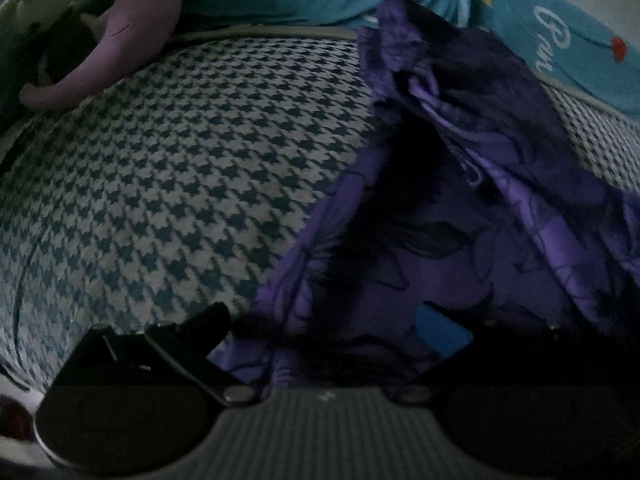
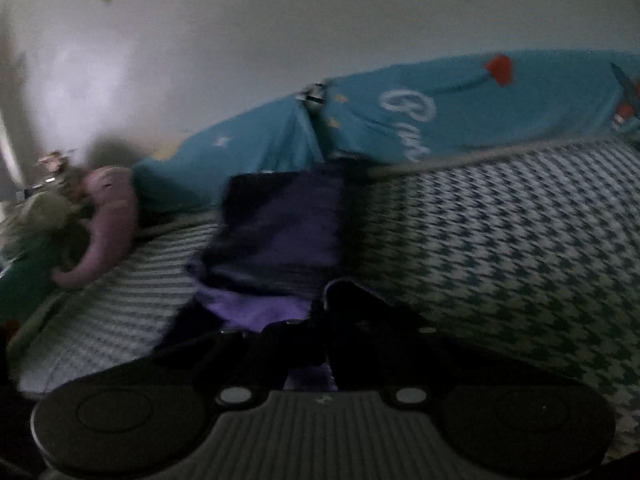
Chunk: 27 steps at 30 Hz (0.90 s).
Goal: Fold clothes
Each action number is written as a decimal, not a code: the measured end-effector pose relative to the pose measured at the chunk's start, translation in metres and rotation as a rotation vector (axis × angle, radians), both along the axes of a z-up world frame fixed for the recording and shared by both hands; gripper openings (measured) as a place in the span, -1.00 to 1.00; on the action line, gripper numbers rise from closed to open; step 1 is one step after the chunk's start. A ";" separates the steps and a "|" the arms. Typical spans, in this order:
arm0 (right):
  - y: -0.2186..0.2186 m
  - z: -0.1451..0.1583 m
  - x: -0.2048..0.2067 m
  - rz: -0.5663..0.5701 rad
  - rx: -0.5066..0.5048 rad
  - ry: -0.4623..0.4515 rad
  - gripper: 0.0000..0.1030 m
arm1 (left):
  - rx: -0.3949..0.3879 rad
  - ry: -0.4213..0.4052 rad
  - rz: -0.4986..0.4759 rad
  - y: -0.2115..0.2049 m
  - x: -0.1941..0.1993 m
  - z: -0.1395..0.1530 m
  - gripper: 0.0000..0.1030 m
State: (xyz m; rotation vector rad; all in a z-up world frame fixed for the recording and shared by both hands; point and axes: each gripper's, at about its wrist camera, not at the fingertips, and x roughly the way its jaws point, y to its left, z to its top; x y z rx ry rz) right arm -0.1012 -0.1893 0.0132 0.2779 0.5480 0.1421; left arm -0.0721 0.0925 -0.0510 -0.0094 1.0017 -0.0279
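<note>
Loosely, purple garment (image 1: 460, 216) between spread fingers (image 1: 442, 336)

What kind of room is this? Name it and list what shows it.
Most likely a bedroom: a bed with a houndstooth bedspread, a teal pillow along the wall, and a purple plush toy at the bed's edge.

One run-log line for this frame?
fold clothes | surface: houndstooth bedspread | left gripper: open over purple floral garment | right gripper: gripping it

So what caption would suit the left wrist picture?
Left tool open around purple floral garment on blue-and-white houndstooth bedspread, purple plush toy beyond.
</note>
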 end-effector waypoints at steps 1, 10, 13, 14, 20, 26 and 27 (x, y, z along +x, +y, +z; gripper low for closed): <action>0.004 0.001 -0.002 0.014 -0.003 -0.007 -0.89 | -0.019 -0.002 0.014 0.004 -0.001 0.001 1.00; 0.044 0.001 -0.024 0.123 -0.040 -0.050 -0.89 | -0.163 -0.010 0.115 0.029 -0.014 0.003 1.00; 0.056 0.001 -0.031 0.150 -0.046 -0.060 -0.89 | -0.168 -0.015 0.128 0.033 -0.018 0.003 1.00; 0.061 0.001 -0.033 0.162 -0.044 -0.062 -0.89 | -0.168 -0.017 0.131 0.033 -0.019 0.003 1.00; 0.088 0.000 -0.043 0.234 -0.036 -0.074 -0.89 | -0.157 -0.059 0.157 0.041 -0.028 0.010 1.00; 0.120 0.003 -0.049 0.305 -0.020 -0.098 -0.89 | -0.153 -0.103 0.186 0.054 -0.033 0.019 1.00; 0.127 0.003 -0.051 0.319 -0.016 -0.100 -0.89 | -0.157 -0.104 0.193 0.058 -0.034 0.020 1.00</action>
